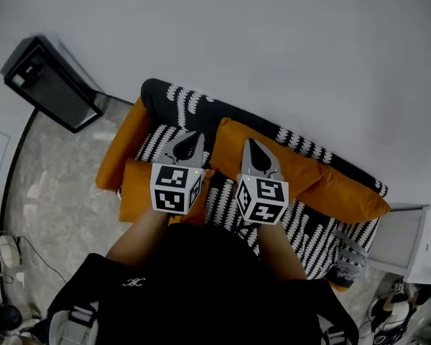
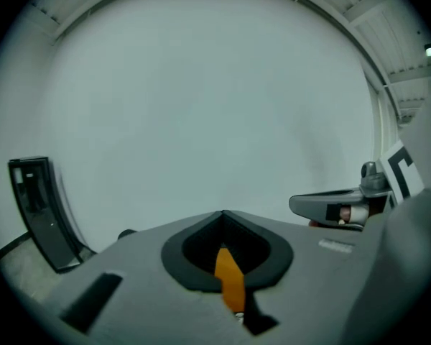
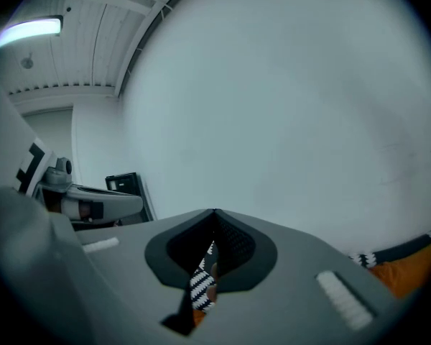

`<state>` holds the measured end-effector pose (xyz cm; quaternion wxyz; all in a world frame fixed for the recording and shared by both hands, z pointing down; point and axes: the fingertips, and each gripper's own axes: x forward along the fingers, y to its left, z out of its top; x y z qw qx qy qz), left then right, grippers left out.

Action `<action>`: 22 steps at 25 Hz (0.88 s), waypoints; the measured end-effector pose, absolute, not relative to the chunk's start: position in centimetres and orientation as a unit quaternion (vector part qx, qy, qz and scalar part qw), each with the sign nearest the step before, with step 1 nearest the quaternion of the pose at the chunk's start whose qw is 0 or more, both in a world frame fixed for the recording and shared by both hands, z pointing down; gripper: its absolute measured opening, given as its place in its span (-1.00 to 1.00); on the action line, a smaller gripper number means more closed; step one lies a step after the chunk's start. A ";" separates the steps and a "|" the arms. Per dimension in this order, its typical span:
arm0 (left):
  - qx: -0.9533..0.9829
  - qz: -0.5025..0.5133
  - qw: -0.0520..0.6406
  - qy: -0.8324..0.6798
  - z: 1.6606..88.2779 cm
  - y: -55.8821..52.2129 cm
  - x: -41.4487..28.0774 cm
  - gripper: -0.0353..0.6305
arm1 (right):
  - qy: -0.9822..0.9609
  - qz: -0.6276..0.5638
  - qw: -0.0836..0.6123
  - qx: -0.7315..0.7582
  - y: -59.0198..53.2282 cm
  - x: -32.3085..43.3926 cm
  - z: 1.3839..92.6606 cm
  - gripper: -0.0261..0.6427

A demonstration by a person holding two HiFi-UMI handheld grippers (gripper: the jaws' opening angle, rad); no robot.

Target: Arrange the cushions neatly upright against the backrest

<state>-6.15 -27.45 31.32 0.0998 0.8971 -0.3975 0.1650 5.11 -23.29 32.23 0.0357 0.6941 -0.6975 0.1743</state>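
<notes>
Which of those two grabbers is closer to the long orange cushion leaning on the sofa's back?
Right. The right gripper points over the left end of the long orange cushion; the left gripper is off to its left, above the black-and-white patterned sofa.

You stand before a plain white wall (image 1: 273, 42) that fills most of your view. The sofa (image 1: 194, 100), black with a white pattern and orange sides, stands with its back against that wall. To your left the floor (image 1: 50, 192) is grey and mottled like stone. A flat black box (image 1: 52, 85) stands on it by the wall, left of the sofa. A white cabinet (image 1: 409, 239) sits just beside the sofa's right end, with small clutter (image 1: 395, 307) below it, too small to tell. Overhead the ceiling (image 3: 79, 56) is white and ribbed, and a long lamp (image 3: 30, 29) is lit.
</notes>
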 end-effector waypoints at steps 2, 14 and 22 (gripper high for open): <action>0.880 0.169 0.109 -0.430 32.1 -27.9 -8.5 -0.87 | -0.718 0.182 0.041 0.671 -24.4 3.6 33.1 -0.90; 0.768 0.215 0.159 -0.583 37.5 -26.4 -28.9 -0.87 | -0.803 0.233 0.098 0.540 -26.4 -11.5 39.7 -0.90; 0.771 0.243 0.176 -0.561 42.4 -25.7 -40.4 -0.87 | -0.799 0.232 0.160 0.530 -24.7 -22.7 44.8 -0.90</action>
